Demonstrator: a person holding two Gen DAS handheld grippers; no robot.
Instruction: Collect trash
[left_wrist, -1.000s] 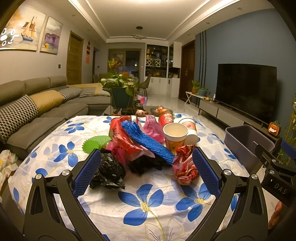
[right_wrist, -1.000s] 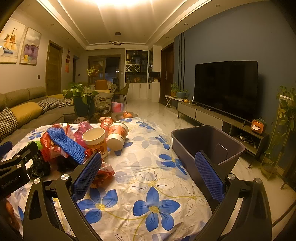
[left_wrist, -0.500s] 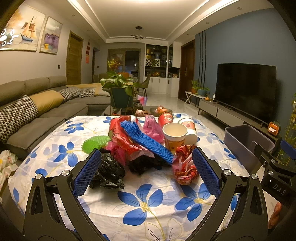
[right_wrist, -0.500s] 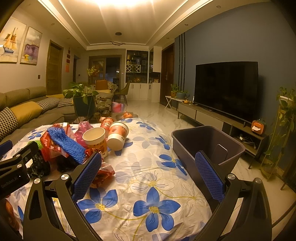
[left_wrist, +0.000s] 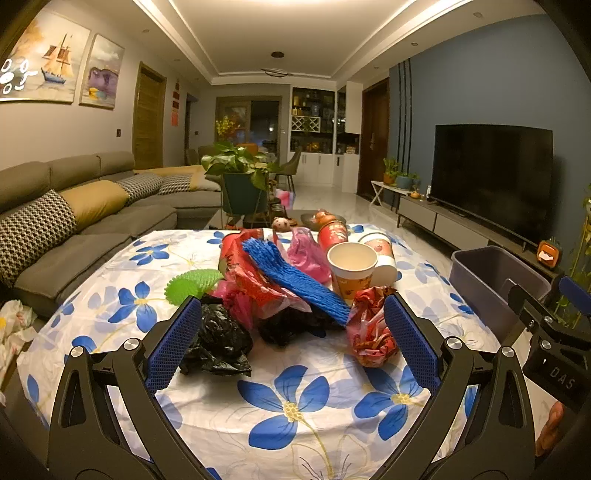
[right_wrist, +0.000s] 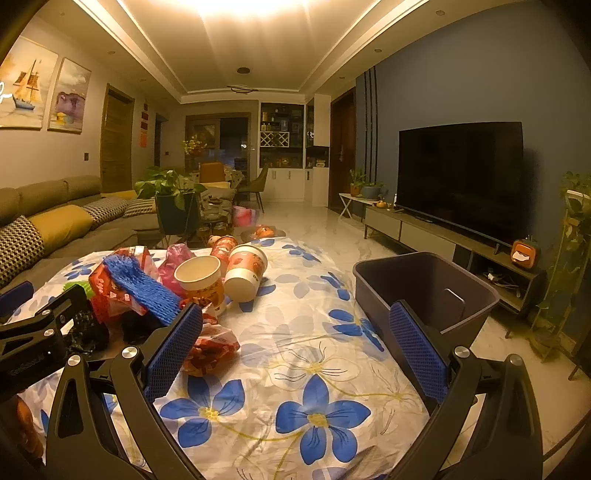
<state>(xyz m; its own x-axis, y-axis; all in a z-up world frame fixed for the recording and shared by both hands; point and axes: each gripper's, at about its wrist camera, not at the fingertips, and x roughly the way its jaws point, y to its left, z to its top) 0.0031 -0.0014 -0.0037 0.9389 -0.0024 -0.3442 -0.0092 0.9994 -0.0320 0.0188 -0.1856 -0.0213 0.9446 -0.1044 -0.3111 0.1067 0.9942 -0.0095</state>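
Trash (left_wrist: 280, 291) lies heaped on the flowered tablecloth (left_wrist: 295, 406): from the left, a green mesh (left_wrist: 192, 284), a black bag (left_wrist: 221, 339), a blue net (left_wrist: 291, 277), a paper cup (left_wrist: 352, 267). The left gripper (left_wrist: 291, 343) hangs before it, fingers spread, empty. The right gripper (right_wrist: 295, 347) likewise gapes, near the gray bin (right_wrist: 424, 291) just beside the table's right edge.

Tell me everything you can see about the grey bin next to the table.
The grey bin is a rectangular tub, plastic by its look, dark grey with a slightly lighter rim, its walls tapering toward the bottom. It stands upright and open, no lid, beside the table's right edge, seemingly on the pale floor; its base is hidden. What shows inside looks empty apart from an upright grey flap. Neither gripper touches it.
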